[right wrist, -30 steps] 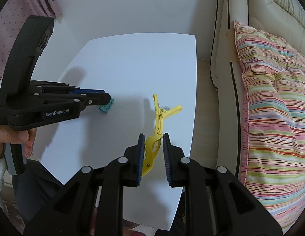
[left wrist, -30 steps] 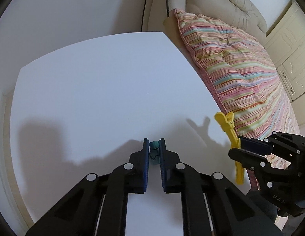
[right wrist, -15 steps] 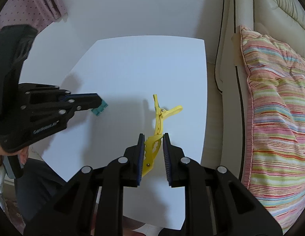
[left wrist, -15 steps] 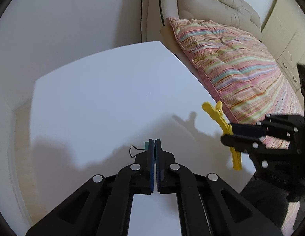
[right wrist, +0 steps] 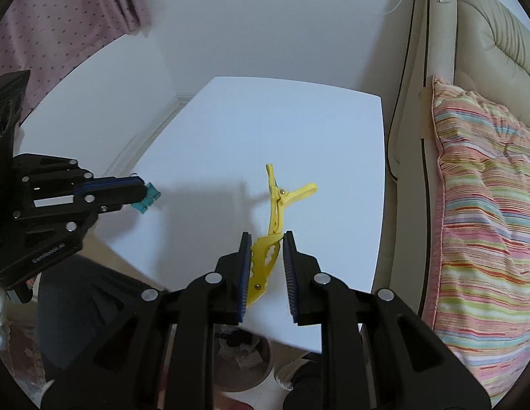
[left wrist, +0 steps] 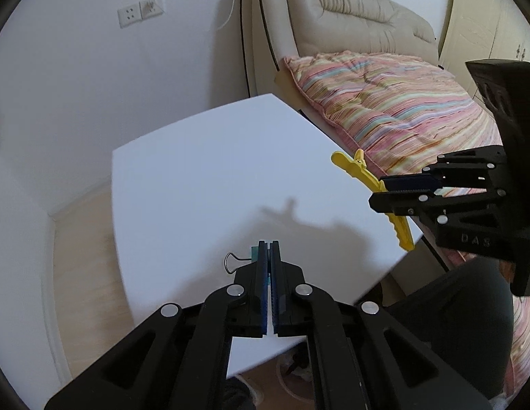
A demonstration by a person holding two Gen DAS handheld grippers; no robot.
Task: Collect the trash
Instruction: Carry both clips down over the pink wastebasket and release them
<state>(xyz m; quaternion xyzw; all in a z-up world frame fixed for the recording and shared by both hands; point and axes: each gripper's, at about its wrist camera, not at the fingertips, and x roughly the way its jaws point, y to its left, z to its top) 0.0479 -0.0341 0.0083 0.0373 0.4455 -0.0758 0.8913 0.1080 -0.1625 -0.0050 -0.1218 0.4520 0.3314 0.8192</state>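
Observation:
My left gripper is shut on a small teal binder clip, whose wire handle sticks out to the left. The clip hangs above the near part of the white table. In the right wrist view the same teal clip juts from the left gripper at the left. My right gripper is shut on the tail of a long yellow plastic clip, held off the table with its beak pointing away. From the left wrist view the yellow clip and right gripper are over the table's right edge.
A bed with a striped quilt and cream padded headboard runs along the table's right side. A round bin sits on the floor below the table's near edge. A pink curtain hangs at the far left, and wall sockets are behind.
The left gripper closed on the teal clip and lifted it off the table, pulling back. The right gripper rose and drew back with the yellow clip still in it.

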